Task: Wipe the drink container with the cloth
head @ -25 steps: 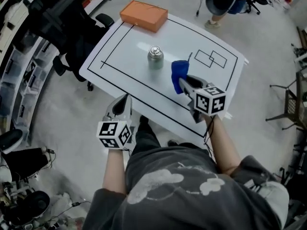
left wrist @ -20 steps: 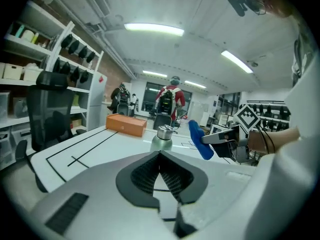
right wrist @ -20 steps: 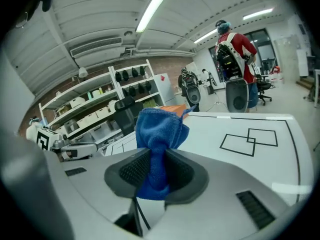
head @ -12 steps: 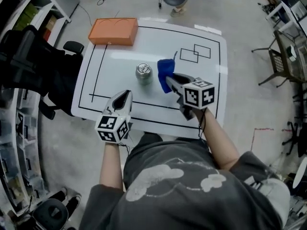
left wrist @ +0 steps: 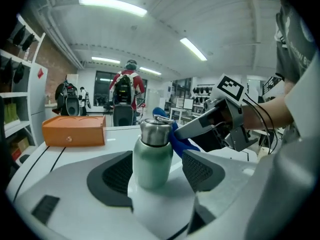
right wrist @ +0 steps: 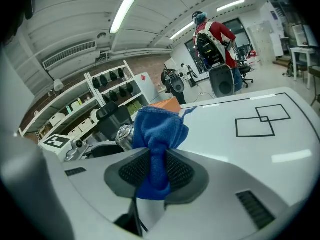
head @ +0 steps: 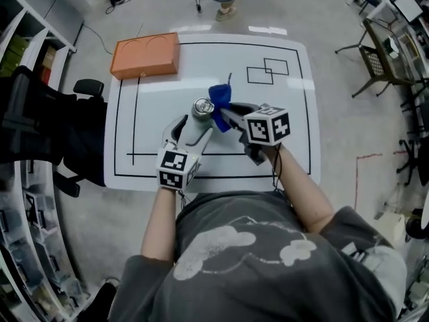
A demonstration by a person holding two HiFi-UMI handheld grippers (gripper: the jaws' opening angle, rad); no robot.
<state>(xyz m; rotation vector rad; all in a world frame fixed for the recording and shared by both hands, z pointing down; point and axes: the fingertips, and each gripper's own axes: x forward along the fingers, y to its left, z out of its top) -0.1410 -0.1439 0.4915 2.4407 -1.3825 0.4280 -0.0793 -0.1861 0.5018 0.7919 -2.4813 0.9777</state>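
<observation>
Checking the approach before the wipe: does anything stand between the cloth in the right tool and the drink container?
Nothing visible does. The blue cloth, pinched in the right tool, is already beside the drink container, up by its cap. The left tool has just been opening its jaws, and they straddle the container without clamping it.

**Workshop Under Strip Lights**

Long strip lights are glowing along a white ceiling. A grey floor is spreading round the white table. Shelves are lining a brick wall (boxes and dark gear are sitting on them), and a black chair is standing nearby. A person in red is standing before a dark window.
</observation>
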